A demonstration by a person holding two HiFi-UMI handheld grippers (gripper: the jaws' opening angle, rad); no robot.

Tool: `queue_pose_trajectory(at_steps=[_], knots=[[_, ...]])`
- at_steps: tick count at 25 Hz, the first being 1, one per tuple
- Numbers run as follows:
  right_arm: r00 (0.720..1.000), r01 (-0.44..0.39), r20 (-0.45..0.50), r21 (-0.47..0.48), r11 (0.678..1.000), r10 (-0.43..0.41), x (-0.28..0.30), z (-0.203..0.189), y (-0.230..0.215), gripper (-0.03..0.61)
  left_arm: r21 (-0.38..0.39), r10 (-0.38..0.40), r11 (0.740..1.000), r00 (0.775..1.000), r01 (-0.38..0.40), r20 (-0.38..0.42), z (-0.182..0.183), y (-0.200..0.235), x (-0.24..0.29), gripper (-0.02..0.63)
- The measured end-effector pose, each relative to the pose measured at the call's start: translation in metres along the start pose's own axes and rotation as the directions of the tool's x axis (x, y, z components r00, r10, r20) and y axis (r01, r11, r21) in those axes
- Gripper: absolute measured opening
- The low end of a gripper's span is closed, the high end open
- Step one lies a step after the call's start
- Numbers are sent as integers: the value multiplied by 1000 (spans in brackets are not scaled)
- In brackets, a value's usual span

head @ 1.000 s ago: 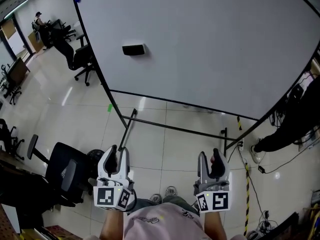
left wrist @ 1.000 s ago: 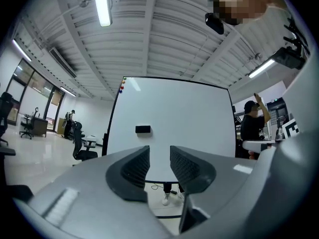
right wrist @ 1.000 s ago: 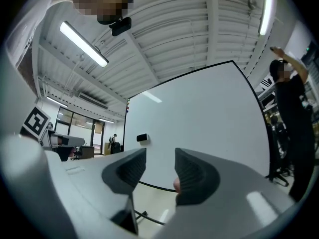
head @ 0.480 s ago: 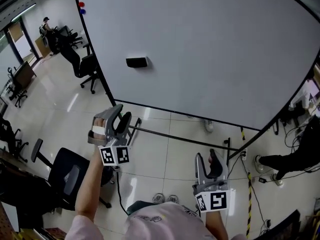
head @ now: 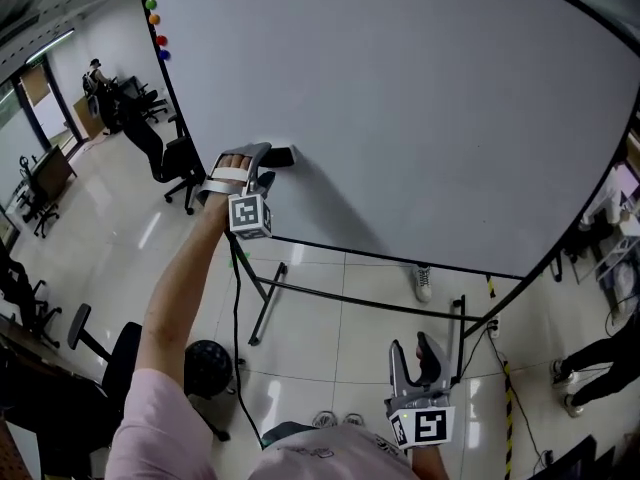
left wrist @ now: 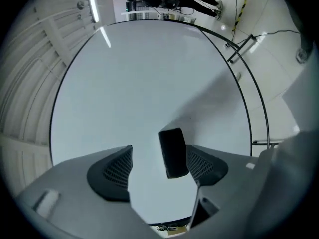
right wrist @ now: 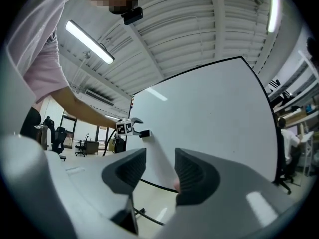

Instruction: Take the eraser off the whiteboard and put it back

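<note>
A black eraser point(head: 282, 156) sticks to the whiteboard point(head: 420, 108) near its lower left edge. My left gripper point(head: 263, 161) is stretched out to it on a long arm, rolled on its side. In the left gripper view the eraser point(left wrist: 172, 152) stands upright between the jaws, close to the right pad point(left wrist: 204, 166) and well apart from the left one. The left gripper point(left wrist: 159, 156) has just been opening and stands open around the eraser. My right gripper point(head: 417, 352) hangs low near my body, jaws a little apart with nothing between them point(right wrist: 160, 156).
Coloured magnets point(head: 155, 23) dot the board's top left corner. The board's stand legs point(head: 264, 303) cross the tiled floor below it. Office chairs point(head: 178, 158) stand left of the board, another chair point(head: 105, 368) sits at my lower left. A person's leg point(head: 612, 348) and cables lie at the right.
My left gripper went from beside my body up to the whiteboard, rolled onto its side and opened around the eraser. The right gripper stayed where it was.
</note>
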State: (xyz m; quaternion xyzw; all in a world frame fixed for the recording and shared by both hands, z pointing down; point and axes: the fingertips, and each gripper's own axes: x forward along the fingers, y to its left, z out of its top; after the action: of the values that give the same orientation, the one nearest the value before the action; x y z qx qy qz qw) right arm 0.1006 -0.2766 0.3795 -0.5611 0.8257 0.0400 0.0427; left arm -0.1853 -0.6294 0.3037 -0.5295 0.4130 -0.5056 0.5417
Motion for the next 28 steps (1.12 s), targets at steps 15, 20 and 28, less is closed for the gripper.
queue_pose_trajectory(at_steps=[15,20,28], knots=[[971,224,-93,21,974,-221,-1,-29,-61,179,64,13,998,1000,-12,-11,-25,-36,75,374],[976,187,-106,-23,982,-189,5,-29,-48,172,67,-9,998,999,12,-48,-25,-31,70,304],[984,150,-87,-26,988,-152,8,-23,-22,170,-336,131,938,984,-84,121,-3,8,-24,304]])
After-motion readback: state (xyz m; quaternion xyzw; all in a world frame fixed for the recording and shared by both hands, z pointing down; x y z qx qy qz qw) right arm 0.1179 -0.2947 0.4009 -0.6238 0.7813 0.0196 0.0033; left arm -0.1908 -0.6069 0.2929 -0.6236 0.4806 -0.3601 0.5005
